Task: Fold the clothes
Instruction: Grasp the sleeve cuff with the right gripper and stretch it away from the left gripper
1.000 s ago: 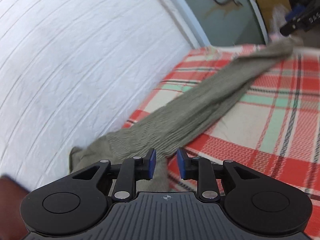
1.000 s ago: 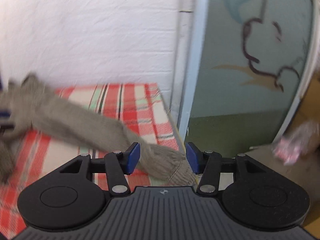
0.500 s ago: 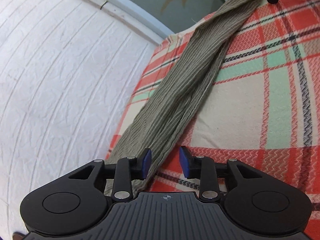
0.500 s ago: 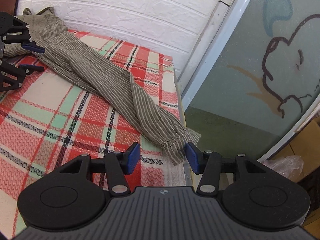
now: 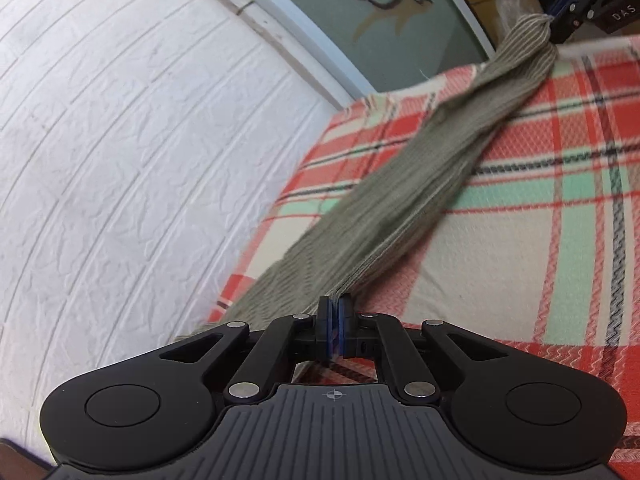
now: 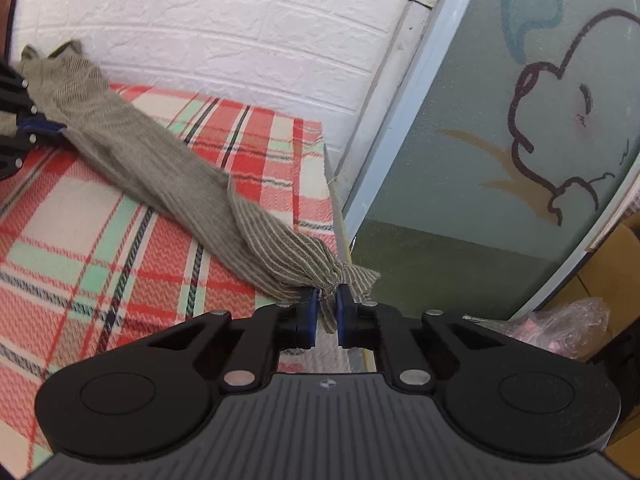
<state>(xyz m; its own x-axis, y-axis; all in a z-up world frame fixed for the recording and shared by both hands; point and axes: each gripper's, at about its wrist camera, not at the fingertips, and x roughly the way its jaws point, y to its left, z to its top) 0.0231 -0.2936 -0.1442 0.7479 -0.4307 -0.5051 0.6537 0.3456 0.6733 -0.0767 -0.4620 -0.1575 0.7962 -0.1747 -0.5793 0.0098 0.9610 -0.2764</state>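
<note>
A long olive striped garment (image 5: 400, 208) lies stretched in a bunched strip across the red plaid blanket (image 5: 540, 240). My left gripper (image 5: 334, 312) pinches the near end, its jaws closing flat together on the cloth's edge. At the far end my right gripper (image 5: 560, 12) holds the gathered tip. In the right wrist view the garment (image 6: 160, 168) runs from my left gripper (image 6: 36, 128) at the wall to my right gripper (image 6: 327, 308), whose jaws are closing with the bunched cuff pressed between the blue pads.
A white brick-pattern wall (image 5: 120, 140) borders the blanket (image 6: 80, 240) on one side. A frosted glass door (image 6: 520, 140) with a cartoon drawing stands past the blanket's edge. A cardboard box (image 6: 612, 256) and a plastic bag (image 6: 568, 320) lie beyond it.
Both grippers were open around the garment's ends and have now closed on them. The garment, which lay slack on the blanket, is now pulled straighter between them.
</note>
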